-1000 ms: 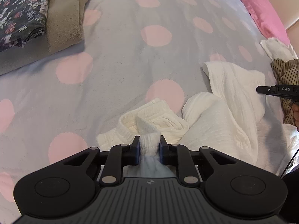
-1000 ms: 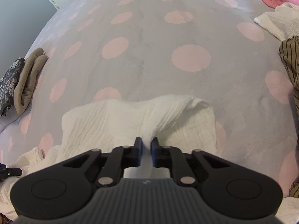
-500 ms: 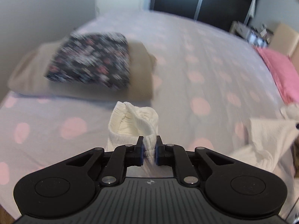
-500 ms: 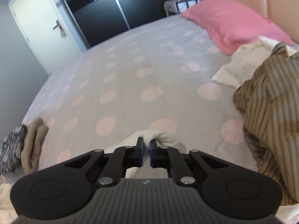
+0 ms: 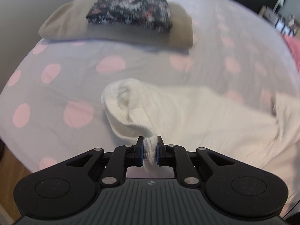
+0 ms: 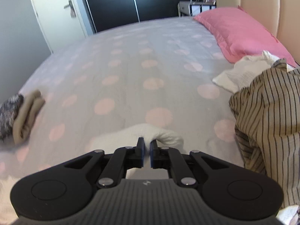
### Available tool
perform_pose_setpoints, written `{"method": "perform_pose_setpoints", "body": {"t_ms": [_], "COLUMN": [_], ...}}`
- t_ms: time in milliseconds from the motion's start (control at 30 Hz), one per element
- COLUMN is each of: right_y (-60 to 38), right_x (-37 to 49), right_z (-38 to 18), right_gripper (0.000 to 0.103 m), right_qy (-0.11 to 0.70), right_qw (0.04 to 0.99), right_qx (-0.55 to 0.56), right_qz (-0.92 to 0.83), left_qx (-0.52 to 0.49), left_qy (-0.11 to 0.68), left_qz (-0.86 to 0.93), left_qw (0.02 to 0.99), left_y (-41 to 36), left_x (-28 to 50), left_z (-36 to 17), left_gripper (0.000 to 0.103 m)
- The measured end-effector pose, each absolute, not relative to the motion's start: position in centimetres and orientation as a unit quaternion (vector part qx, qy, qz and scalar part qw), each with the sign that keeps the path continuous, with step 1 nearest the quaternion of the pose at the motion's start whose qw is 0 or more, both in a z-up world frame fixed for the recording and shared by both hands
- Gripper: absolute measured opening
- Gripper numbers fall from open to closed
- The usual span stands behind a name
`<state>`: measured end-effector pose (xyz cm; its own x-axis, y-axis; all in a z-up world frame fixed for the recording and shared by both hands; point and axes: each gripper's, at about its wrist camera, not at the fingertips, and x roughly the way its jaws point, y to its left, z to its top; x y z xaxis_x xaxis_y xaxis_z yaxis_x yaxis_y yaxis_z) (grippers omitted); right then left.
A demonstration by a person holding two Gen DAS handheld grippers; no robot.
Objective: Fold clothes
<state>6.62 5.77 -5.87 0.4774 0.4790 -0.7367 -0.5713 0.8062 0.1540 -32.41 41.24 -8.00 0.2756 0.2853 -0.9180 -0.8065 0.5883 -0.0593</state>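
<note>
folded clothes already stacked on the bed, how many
2: a floral dark piece lies on top of a tan piece, at the bed's far edge in the left wrist view. More may lie out of view.

White garment point(image 5: 187, 112) on grey bedspread point(image 6: 131, 60) with pink dots

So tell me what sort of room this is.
Most likely a bedroom: a bed with a polka-dot cover, a pink pillow against a padded headboard, and dark wardrobe doors behind.
</note>
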Motion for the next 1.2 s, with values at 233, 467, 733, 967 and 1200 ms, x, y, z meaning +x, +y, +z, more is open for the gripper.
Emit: {"method": "perform_pose_setpoints", "body": {"t_ms": [233,467,733,967,1200], "right_y": [4.3,3.3,1.4,-0.1,-1.4], "right_x": [5.4,2.8,1.4,-0.1,-2.6], "right_z": [-9.2,-10.4,-10.2,-10.9,-13.5], "right_gripper": [0.007,0.007,0.007,0.007,0.007], "right_qy": [0.474,0.487,0.491,0.517,0.561], "right_qw": [0.823,0.796,0.78,0.744,0.69], "right_qx": [-0.131,-0.185,-0.197,-0.225,-0.254], "right_qz": [0.284,0.31,0.334,0.357,0.381], "left_qx": [-0.262,-0.219,-0.18,-0.145,-0.131], "left_qy": [0.51,0.471,0.479,0.493,0.512], "left_qz": [0.368,0.377,0.34,0.317,0.308], "left_qw": [0.732,0.767,0.789,0.797,0.791], "left_y": [41.1,40.3,38.9,37.5,37.6], "left_x": [-33.1,-32.0,-28.0,-25.9,-24.7], "left_z": [-9.0,-6.8,-7.1,-7.5,-8.1], "left_gripper": [0.018,0.026,0.029,0.031,0.04]}}
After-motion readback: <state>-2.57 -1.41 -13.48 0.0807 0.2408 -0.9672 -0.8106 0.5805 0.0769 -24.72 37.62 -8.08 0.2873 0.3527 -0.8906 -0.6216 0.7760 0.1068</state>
